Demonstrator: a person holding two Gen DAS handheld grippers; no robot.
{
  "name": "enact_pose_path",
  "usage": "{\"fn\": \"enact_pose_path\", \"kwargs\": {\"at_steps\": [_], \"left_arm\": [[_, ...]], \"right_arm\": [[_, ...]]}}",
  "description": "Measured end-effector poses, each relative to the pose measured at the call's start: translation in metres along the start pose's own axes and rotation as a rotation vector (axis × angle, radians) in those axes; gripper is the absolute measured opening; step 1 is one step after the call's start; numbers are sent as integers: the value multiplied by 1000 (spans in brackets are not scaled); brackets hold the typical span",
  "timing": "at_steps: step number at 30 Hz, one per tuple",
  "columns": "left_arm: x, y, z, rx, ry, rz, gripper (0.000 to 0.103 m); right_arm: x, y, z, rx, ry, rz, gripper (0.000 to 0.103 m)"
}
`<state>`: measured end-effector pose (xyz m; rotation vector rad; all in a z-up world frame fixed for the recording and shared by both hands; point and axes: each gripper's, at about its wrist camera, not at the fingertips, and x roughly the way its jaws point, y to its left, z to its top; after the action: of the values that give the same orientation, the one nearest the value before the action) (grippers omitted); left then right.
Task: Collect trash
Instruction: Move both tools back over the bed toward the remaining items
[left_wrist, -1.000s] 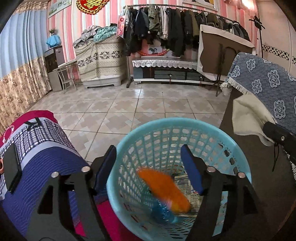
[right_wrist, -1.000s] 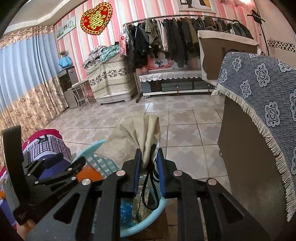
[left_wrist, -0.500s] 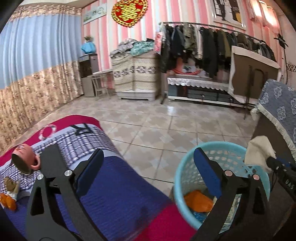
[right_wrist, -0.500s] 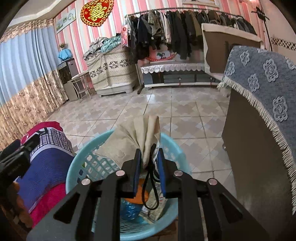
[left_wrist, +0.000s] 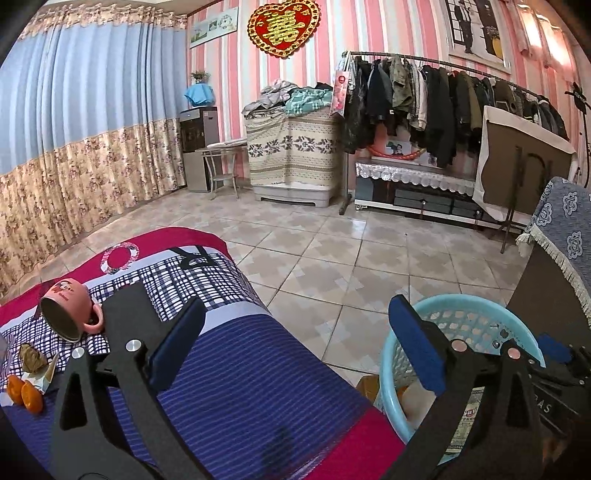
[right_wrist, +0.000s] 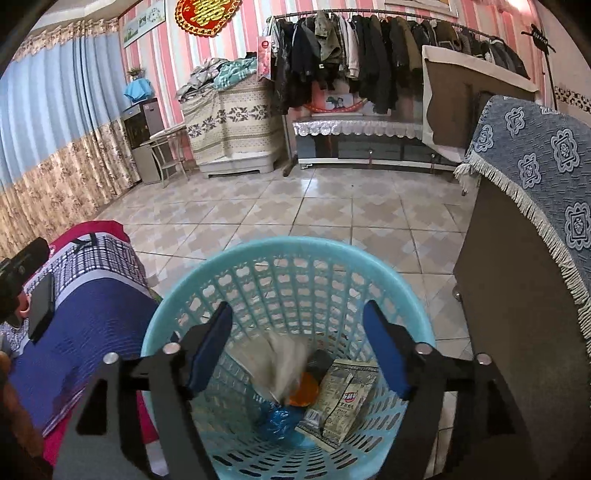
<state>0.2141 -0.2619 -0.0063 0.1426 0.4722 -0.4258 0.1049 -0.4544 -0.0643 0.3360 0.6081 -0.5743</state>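
- The right gripper (right_wrist: 295, 350), clamped on the beige cloth (right_wrist: 284, 365) 1 second ago, is opening with nothing between its jaws; the cloth now lies in the blue basket (right_wrist: 284, 258).
- The left gripper (left_wrist: 291, 343) has swung from the basket to the bedspread (left_wrist: 240, 373), jaws wide and empty.

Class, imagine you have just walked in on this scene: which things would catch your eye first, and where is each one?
First, the turquoise basket on the tiled floor below the right gripper, whose fingers are opening; a pale cloth, a printed packet and something orange lie inside. Next, the pink mug tipped on its side on the patterned bedspread, left of the open left gripper. On the far striped wall hangs a red-and-gold heart ornament.
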Motion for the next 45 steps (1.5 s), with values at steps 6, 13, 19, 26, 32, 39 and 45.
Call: {"fn": "enact_pose_path", "kwargs": {"at_steps": [6, 13, 19, 26, 32, 39, 45], "left_arm": [[-10, 10, 3, -10, -17, 25, 96], [-44, 42, 3, -47, -46, 90, 97], [-75, 86, -11, -85, -33, 172, 97], [-115, 141, -32, -148, -9, 249, 97], [-148, 183, -51, -176, -3, 344, 97], [-177, 222, -72, -220, -1, 409, 97], [-191, 250, -94, -242, 19, 456, 97]], "right_arm": [[-18, 14, 5, -80, -50, -12, 91], [-48, 37, 11, -141, -132, 58, 98], [-66, 62, 5, -177, -147, 150, 98], [-92, 99, -8, -221, -182, 233, 98], [-101, 127, -18, -254, -174, 296, 98], [-105, 148, -28, -269, -160, 328, 98], [-104, 165, -37, -278, -149, 359, 98]]}}
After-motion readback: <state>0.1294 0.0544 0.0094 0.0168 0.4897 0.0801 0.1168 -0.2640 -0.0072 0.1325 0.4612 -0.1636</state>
